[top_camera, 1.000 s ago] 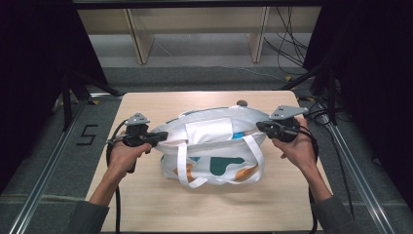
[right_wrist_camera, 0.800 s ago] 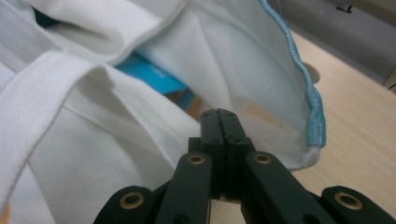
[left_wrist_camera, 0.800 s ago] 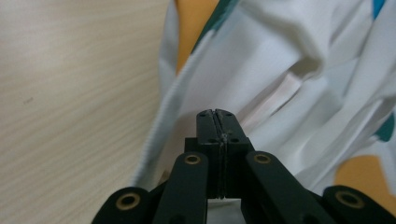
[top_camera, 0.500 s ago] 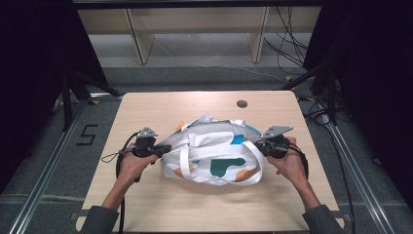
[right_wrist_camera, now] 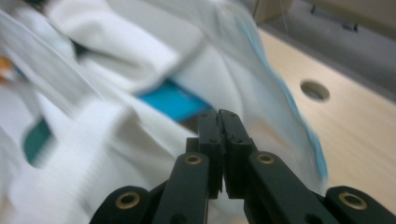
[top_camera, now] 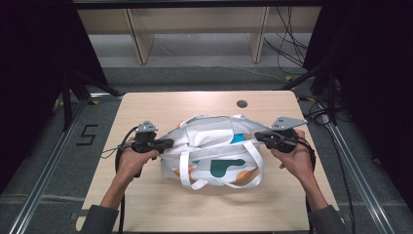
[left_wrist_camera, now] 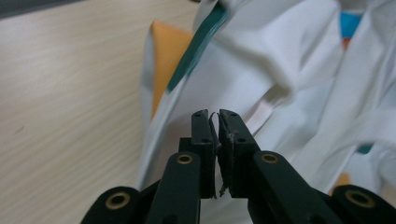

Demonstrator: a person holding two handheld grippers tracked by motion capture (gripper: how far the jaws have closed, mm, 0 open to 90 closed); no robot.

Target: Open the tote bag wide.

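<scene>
Centrally on a wooden table (top_camera: 146,195) lies a white tote bag (top_camera: 209,146). Left gripper (top_camera: 168,143) and right gripper (top_camera: 258,137) each pinch thin fabric at opposite ends, jaws nearly closed.

Matt cloth bag (top_camera: 214,146); smooth pale wood table (top_camera: 160,105).

A pale wooden worktop (top_camera: 146,107) has a round hole (top_camera: 242,104) near its far edge; cables (top_camera: 287,53) trail on the floor beyond.

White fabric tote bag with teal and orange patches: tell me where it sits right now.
In the high view the white fabric tote bag lies mid-table, stretched between the left gripper and right gripper, nearer the person than the round table hole.
</scene>
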